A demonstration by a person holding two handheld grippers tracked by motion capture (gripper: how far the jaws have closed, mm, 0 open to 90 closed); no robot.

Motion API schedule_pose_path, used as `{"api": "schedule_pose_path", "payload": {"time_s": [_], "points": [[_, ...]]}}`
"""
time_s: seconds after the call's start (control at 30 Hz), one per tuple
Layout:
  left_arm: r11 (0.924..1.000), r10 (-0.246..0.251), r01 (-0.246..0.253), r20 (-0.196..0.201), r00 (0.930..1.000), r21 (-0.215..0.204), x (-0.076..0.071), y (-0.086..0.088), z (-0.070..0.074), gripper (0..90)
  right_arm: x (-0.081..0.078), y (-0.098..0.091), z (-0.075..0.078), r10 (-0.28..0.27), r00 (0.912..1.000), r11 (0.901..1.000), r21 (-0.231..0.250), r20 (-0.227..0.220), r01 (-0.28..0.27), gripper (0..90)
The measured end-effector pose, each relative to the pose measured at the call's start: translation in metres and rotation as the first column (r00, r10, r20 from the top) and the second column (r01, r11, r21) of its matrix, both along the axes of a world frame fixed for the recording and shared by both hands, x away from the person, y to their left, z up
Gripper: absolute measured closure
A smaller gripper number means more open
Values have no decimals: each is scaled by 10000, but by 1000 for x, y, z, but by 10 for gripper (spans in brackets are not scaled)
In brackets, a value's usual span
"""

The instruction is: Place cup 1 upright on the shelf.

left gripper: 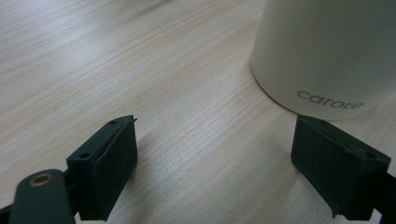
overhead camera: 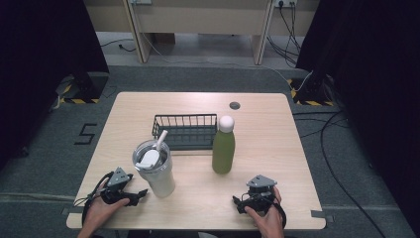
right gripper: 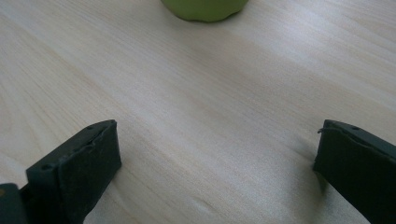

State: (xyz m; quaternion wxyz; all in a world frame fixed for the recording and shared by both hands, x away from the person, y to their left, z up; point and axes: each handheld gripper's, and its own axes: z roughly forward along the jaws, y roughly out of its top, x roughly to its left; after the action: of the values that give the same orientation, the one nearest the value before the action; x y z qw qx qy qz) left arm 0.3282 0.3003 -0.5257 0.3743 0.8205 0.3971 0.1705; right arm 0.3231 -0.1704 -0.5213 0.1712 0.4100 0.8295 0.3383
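Left gripper: we see the black two-jaw left gripper (overhead camera: 140,193) resting low at the near left edge of the table, held in the person's left hand (overhead camera: 103,208). In the left gripper view its jaws stand wide apart with only bare wood between them; nothing is held.
Right gripper: we see the black two-jaw right gripper (overhead camera: 238,204) at the near right of the table, held in the person's right hand (overhead camera: 267,218). In the right gripper view its jaws are spread wide over bare table; nothing is held.
Table: we note a light wood-grain rectangular table (overhead camera: 277,148) bearing everything.
Tumbler: the cream-white tall tumbler with a clear lid and white straw (overhead camera: 155,169) stands upright just beside the left gripper, to its right in the high view. In the left gripper view its lettered base (left gripper: 327,60) sits just beyond the right-hand jaw, apart from it.
Bottle: the green cylindrical bottle with a round white cap (overhead camera: 223,146) stands upright beyond the right gripper, near the table's middle and well apart from the jaws. We see its base (right gripper: 205,8) at the top of the right gripper view, with open table between.
Basket: a black wire rectangular basket (overhead camera: 184,130) lies behind tumbler and bottle; the bottle stands just beside its right end.
Far edge: a small dark round grommet (overhead camera: 235,105) is set in the tabletop beyond the basket.
Obstruction: we see nothing between either gripper and its nearest vessel.
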Motion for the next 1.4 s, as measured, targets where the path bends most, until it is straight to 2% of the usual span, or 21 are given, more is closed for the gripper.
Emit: {"api": "schedule_pose_path", "payload": {"time_s": [0.4, 0.5, 0.7, 0.97, 1.23, 1.33, 1.4], "points": [[10000, 52, -52, 83, 10000, 16, -1, 0, 0, 151, 1, 1, 0, -56, 10000, 10000, 25, -7, 56, 5], [9999, -15, 11, 264, 9997, 143, -3, -1, 1, 152, 1, 2, 0, -67, 10000, 10000, 21, -16, 67, 4], [9996, -281, 280, 538, 9982, 26, -8, -1, 2, 153, 0, 4, 0, 77, 10000, 10000, 17, -29, -77, 5], [9990, -401, 418, 1073, 9934, -137, -16, 1, 5, 151, 0, 4, 0, 61, 10000, 10000, 22, -50, -61, 5], [9953, -534, 648, 1513, 9870, -716, -26, 0, 8, 151, 1, 5, 0, 80, 10000, 10000, 18, -30, -80, 5], [9882, -592, 830, 1785, 9821, -1287, -28, -1, 11, 150, 1, 5, 0, 77, 10000, 10000, 15, -28, -77, 5], [9860, -599, 886, 1957, 9788, -1411, -29, -2, 13, 150, 1, 5, 0, 99, 10000, 10000, 10, -14, -99, 5]]}}
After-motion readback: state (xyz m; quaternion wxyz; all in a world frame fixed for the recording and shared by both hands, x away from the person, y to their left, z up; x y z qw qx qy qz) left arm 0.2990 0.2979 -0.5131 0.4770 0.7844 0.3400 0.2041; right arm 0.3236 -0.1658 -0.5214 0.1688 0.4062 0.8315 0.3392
